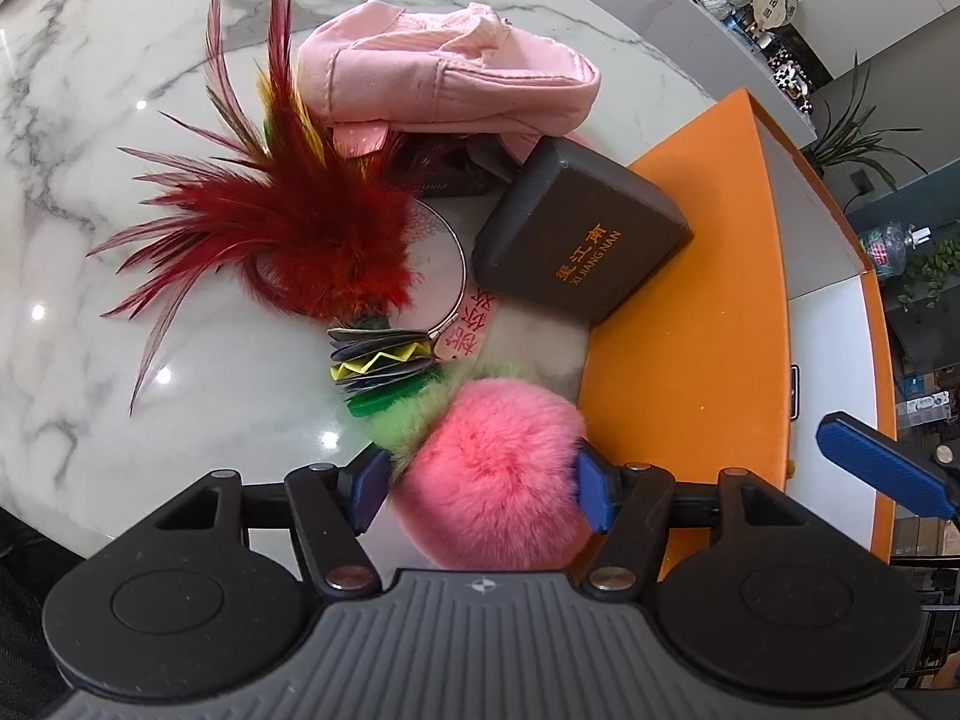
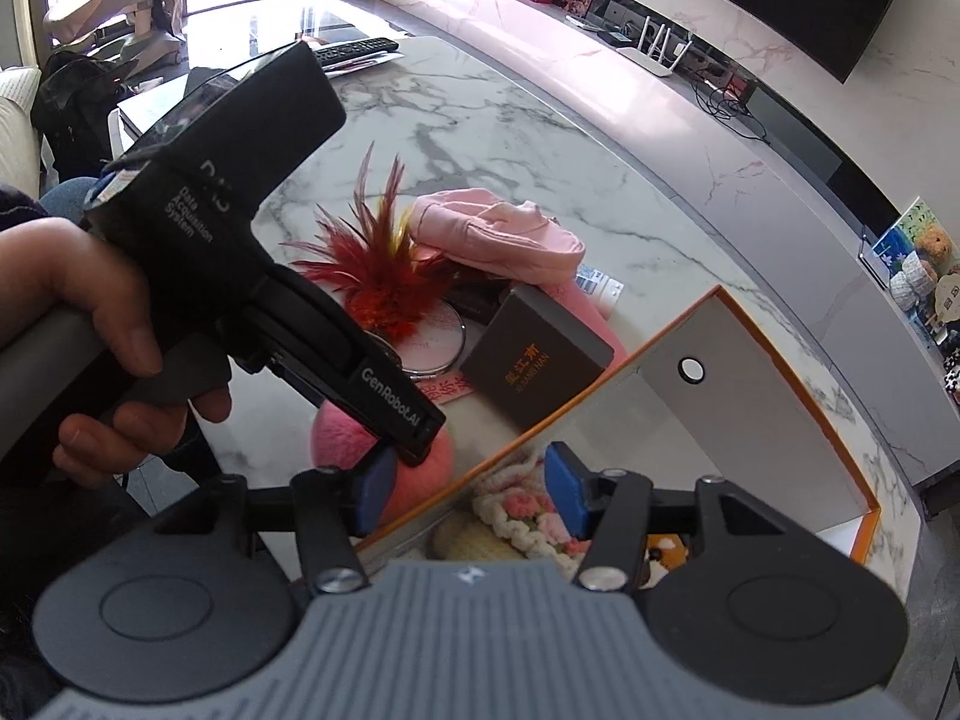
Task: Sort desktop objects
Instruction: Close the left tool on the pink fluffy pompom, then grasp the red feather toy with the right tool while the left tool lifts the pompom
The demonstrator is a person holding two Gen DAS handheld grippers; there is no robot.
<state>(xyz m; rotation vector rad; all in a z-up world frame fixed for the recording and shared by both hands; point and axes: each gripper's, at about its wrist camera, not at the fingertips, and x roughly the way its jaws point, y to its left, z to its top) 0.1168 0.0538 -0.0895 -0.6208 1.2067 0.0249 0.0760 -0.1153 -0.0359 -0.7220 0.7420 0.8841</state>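
My left gripper [image 1: 480, 492] is shut on a pink fluffy pompom [image 1: 498, 474] with a green fluffy part, just above the marble table [image 1: 120, 180]. The pompom also shows in the right wrist view [image 2: 342, 438] under the left gripper's body [image 2: 240, 210]. My right gripper [image 2: 471, 492] is open and empty, over the near wall of the orange box [image 2: 798, 396]. On the table lie a red feather shuttlecock [image 1: 312, 228], a pink cap [image 1: 444, 78], a dark grey box with gold lettering [image 1: 582, 240] and a round mirror [image 1: 444, 252].
The orange box [image 1: 690, 300] stands right of the pile and holds crocheted items [image 2: 516, 528]. A small white tube [image 2: 600, 285] lies behind the cap. A remote [image 2: 354, 51] lies at the far table edge. A low marble shelf runs along the back.
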